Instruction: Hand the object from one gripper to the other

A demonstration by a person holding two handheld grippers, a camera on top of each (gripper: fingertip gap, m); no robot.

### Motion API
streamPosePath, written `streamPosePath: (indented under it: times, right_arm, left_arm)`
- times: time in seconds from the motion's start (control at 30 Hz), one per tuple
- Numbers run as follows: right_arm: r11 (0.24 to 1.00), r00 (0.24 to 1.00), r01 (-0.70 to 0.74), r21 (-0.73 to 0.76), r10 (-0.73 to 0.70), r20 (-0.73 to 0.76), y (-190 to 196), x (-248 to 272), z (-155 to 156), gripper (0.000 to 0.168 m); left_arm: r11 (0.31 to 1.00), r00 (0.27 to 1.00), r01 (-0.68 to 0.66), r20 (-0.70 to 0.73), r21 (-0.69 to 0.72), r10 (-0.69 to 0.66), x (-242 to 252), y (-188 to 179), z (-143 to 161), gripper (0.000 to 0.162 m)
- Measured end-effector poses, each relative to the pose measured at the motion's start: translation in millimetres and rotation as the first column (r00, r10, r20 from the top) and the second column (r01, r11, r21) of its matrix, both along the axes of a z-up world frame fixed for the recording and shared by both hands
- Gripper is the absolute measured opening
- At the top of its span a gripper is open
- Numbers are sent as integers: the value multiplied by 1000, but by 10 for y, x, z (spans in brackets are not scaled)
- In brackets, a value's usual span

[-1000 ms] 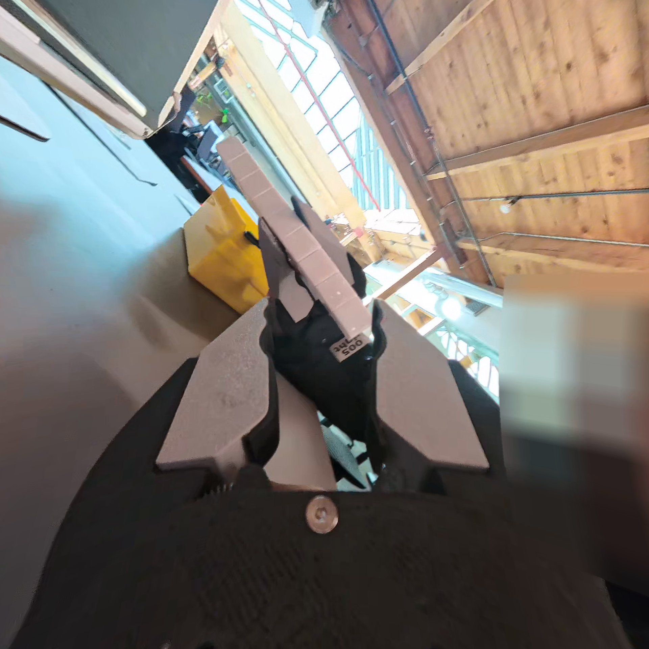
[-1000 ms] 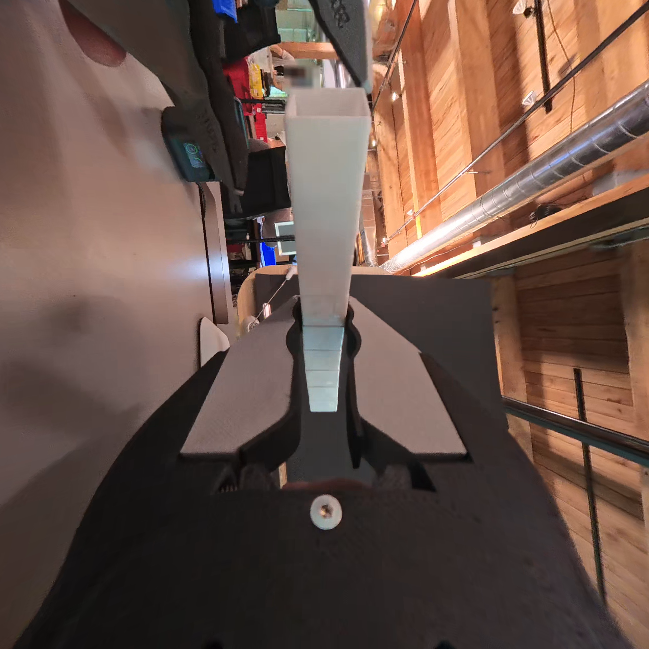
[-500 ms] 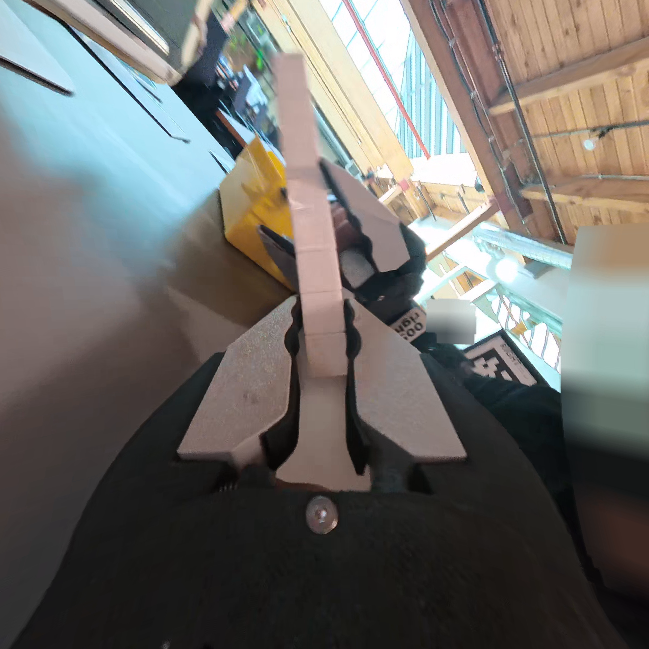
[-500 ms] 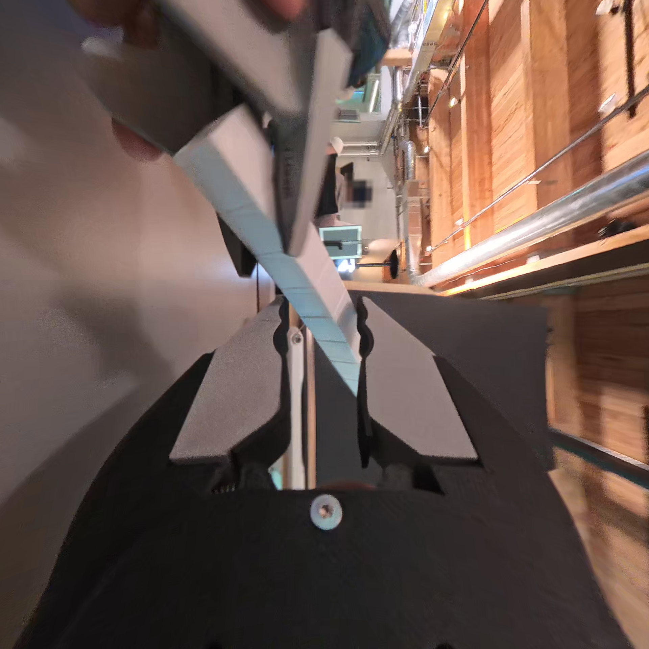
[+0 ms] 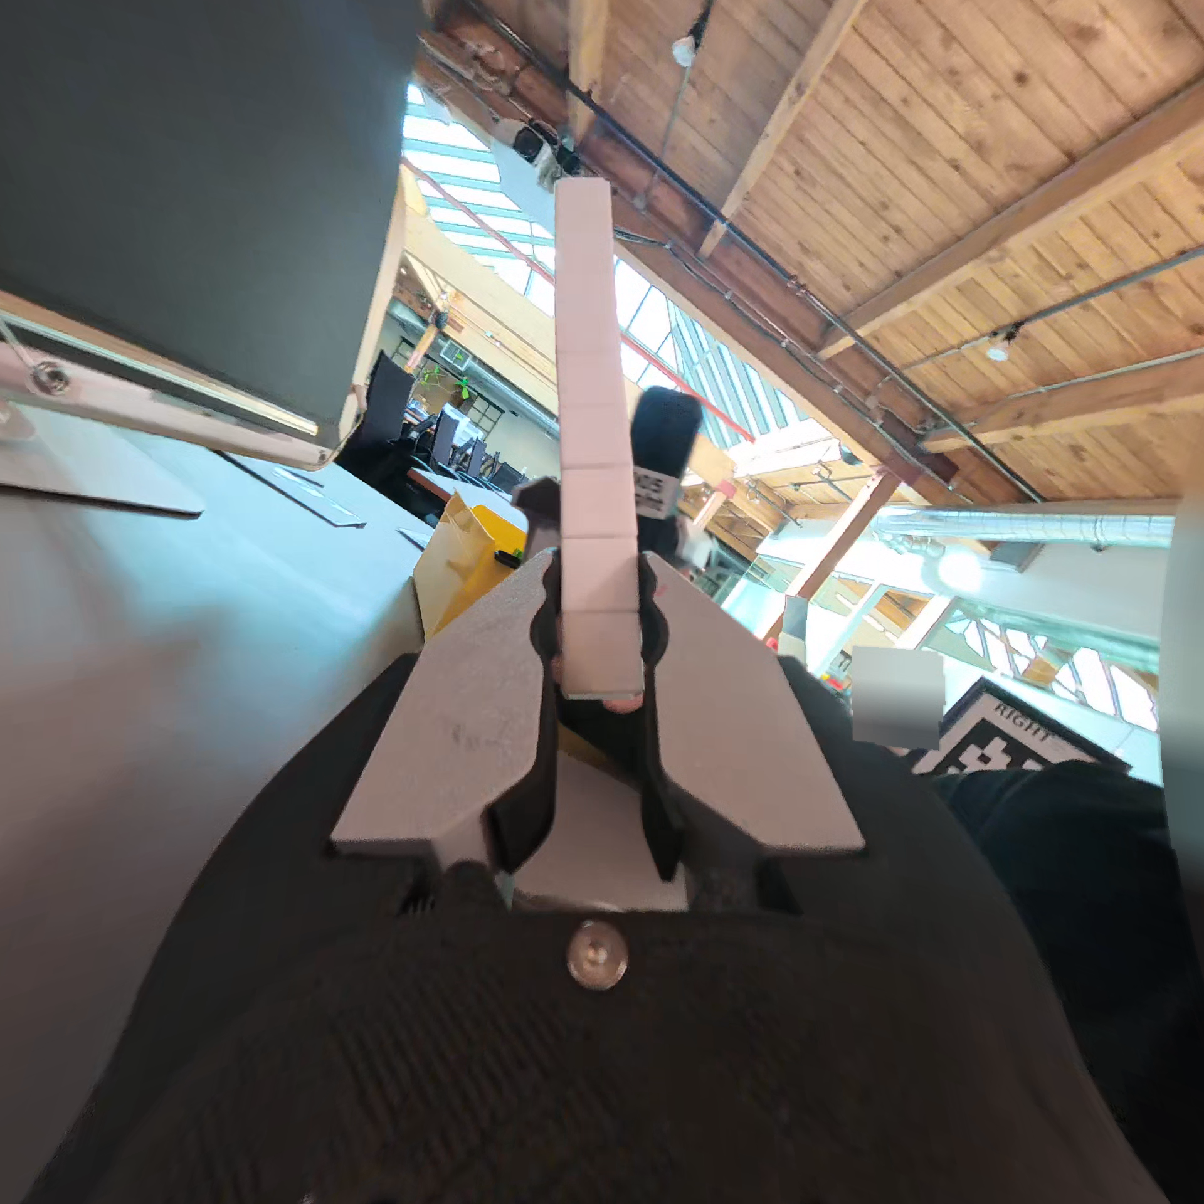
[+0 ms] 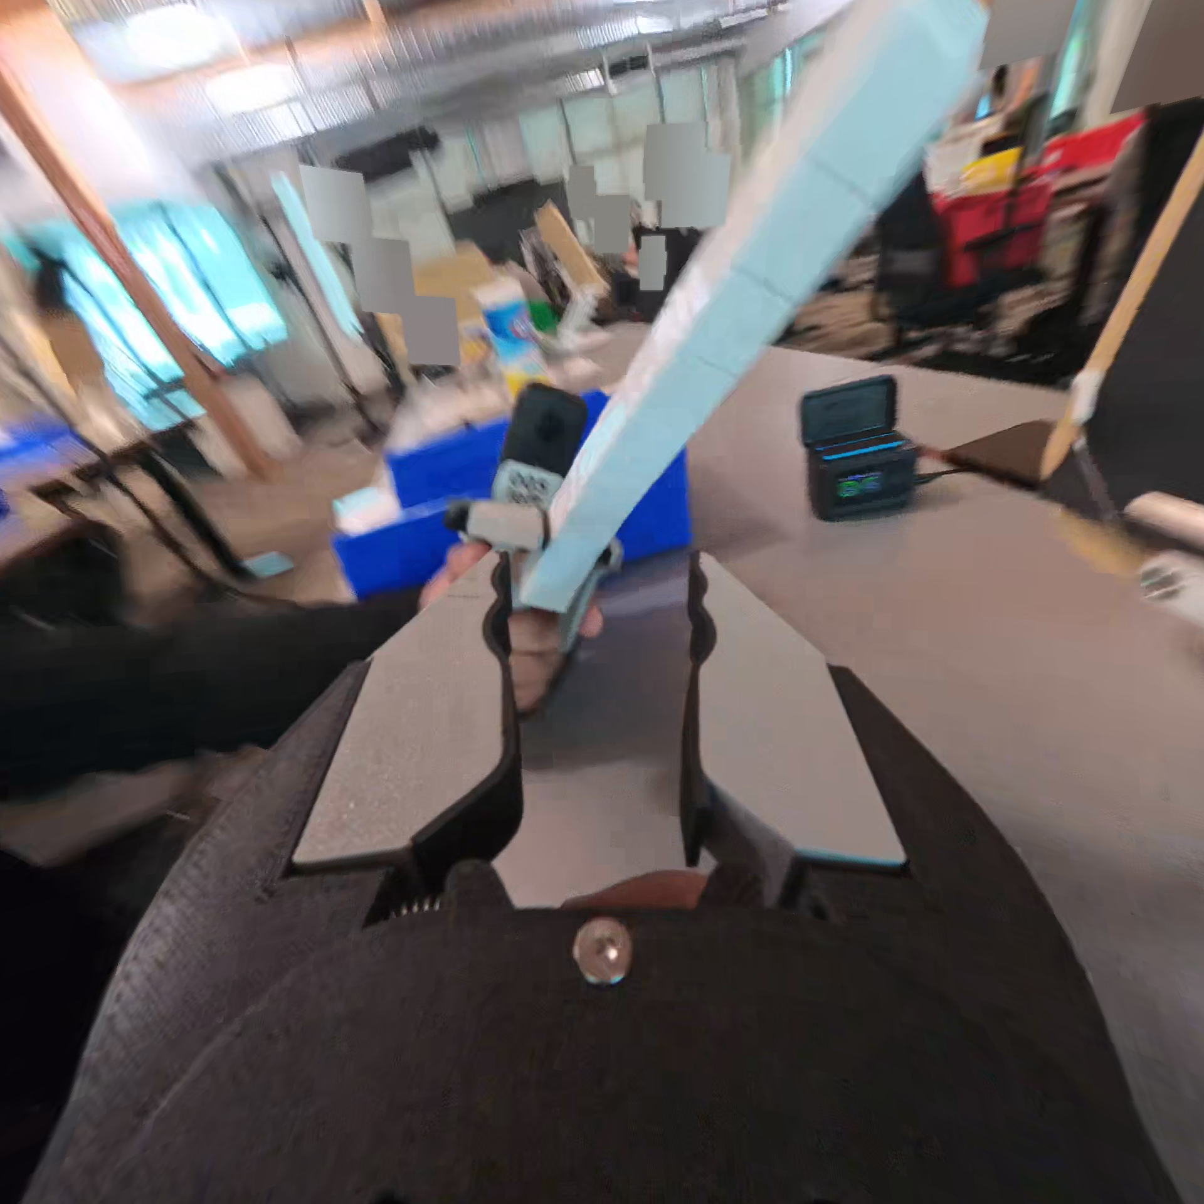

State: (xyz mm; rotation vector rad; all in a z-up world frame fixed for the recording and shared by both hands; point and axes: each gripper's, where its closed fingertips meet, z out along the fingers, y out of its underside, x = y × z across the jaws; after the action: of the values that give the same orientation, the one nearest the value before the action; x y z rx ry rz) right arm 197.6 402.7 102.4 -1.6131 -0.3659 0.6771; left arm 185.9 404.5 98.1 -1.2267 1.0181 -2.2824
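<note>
Handover done: your left gripper (image 5: 598,589) clamped bar (image 5: 589,417), pointing 12 o'clock; right gripper (image 6: 598,589) gaped empty. Next: pull right clear.

Wooden plank ceiling (image 5: 912,195) overhead, skylight windows (image 5: 469,195) glowing beside it, a grey table (image 5: 163,619) stretching away below.

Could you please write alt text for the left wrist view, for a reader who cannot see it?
The left hand-held gripper is closed on the lower end of a long pale segmented bar, which points up toward a wooden plank ceiling. A yellow box sits on the grey table behind.
</note>
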Motion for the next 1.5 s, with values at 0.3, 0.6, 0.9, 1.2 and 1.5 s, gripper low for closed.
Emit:
streamPosePath:
  times: [0.3,0.6,0.9,1.2,1.5]
  right_arm:
    - [997,981,-72,-22,66,-184,-22,49,52,23]
    - [969,595,218,115,-226,771,15,418,-461,19]
    - [933,354,358,18,-154,922,81,504,-932,20]
    - [926,339,364,97,-229,913,128,381,-785,20]
    - [997,794,57,-51,-14,608,-237,125,-369,48]
  left_arm:
    - [970,986,82,-161,231,-45,169,-394,-337,20]
    - [974,954,-25,-285,225,90,188,-23,-489,42]
    - [786,924,-297,-44,542,379,253,-220,-211,66]
    - [668,852,-403,-11,625,524,335,-61,-284,23]
    - [999,975,-27,-222,-25,21,76,76,-206,19]
